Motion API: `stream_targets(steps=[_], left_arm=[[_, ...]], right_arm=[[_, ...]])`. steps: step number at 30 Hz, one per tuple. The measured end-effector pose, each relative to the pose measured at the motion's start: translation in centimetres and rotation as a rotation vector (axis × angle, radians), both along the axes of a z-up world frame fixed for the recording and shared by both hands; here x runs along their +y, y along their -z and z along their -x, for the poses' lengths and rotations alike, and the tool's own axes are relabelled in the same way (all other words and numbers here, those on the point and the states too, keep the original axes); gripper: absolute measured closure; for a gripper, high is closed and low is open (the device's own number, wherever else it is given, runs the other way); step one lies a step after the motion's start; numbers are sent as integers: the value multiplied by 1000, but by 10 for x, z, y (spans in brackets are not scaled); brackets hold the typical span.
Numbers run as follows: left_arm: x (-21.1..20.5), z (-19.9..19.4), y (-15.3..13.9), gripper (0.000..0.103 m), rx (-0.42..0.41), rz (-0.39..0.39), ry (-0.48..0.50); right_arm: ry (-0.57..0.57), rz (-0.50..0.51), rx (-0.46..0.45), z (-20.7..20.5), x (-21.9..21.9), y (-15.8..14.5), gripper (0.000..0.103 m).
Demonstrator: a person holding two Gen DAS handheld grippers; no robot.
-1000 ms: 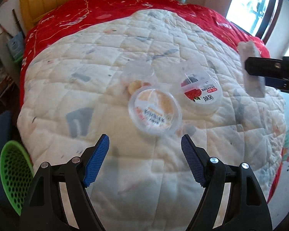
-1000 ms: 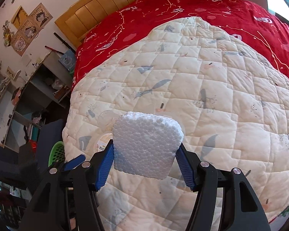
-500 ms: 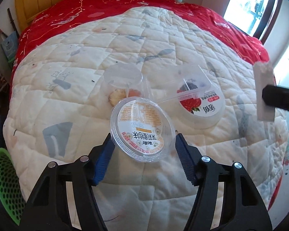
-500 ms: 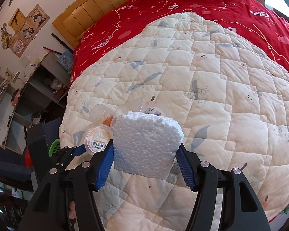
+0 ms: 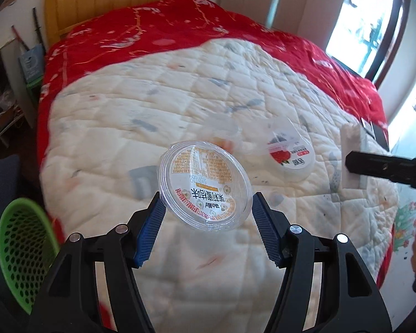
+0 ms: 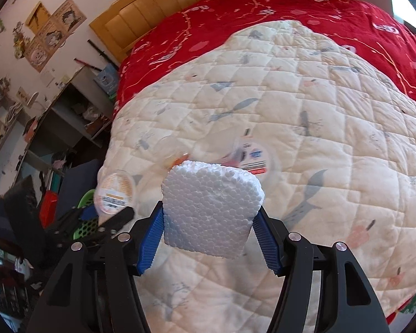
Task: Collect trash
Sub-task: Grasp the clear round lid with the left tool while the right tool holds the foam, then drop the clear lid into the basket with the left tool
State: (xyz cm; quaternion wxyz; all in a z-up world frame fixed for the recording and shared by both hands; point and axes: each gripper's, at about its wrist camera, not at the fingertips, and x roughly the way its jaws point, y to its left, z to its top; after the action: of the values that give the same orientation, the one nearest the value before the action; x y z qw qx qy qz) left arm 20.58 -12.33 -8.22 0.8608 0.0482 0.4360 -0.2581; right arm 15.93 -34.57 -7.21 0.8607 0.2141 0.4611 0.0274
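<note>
The left gripper (image 5: 205, 216), which was open above the bed a second ago, is now clamped on a round clear lid (image 5: 203, 184) and has lifted it off the quilt (image 5: 180, 105) near the bed's foot edge. The right gripper (image 6: 208, 230) still grips a white foam block (image 6: 210, 211). 2 items remain on the quilt: a clear cup (image 5: 224, 136) and a strawberry-labelled tub (image 5: 291, 155). Both grippers now look ready to drop their loads into the green basket (image 5: 22, 247) beside the bed's left edge.

Near quilt (image 5: 208, 277): free for my grippers.
Middle: two plastic containers (image 5: 291, 152), perhaps a third, block.
</note>
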Motion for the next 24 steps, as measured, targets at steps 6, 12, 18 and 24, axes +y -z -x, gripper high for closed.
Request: stream_targets(steps=[6,12,18,24], left_arm=[[65,12,-17,40,-50,-18,-111],[125,14,-20,40,-75,-62,-218],[186,7,-6,40,-48,-104,-335],[226,1,11,40,-6,-129,-412]], right_arm=[[-79,-13,-13,-6,40,-1,43],[-152,-22,-16,-16,81,-2,43],[-211,-22,-14,-28,117,-4,43],[-266,-20,-7,-41,151,-1,43]])
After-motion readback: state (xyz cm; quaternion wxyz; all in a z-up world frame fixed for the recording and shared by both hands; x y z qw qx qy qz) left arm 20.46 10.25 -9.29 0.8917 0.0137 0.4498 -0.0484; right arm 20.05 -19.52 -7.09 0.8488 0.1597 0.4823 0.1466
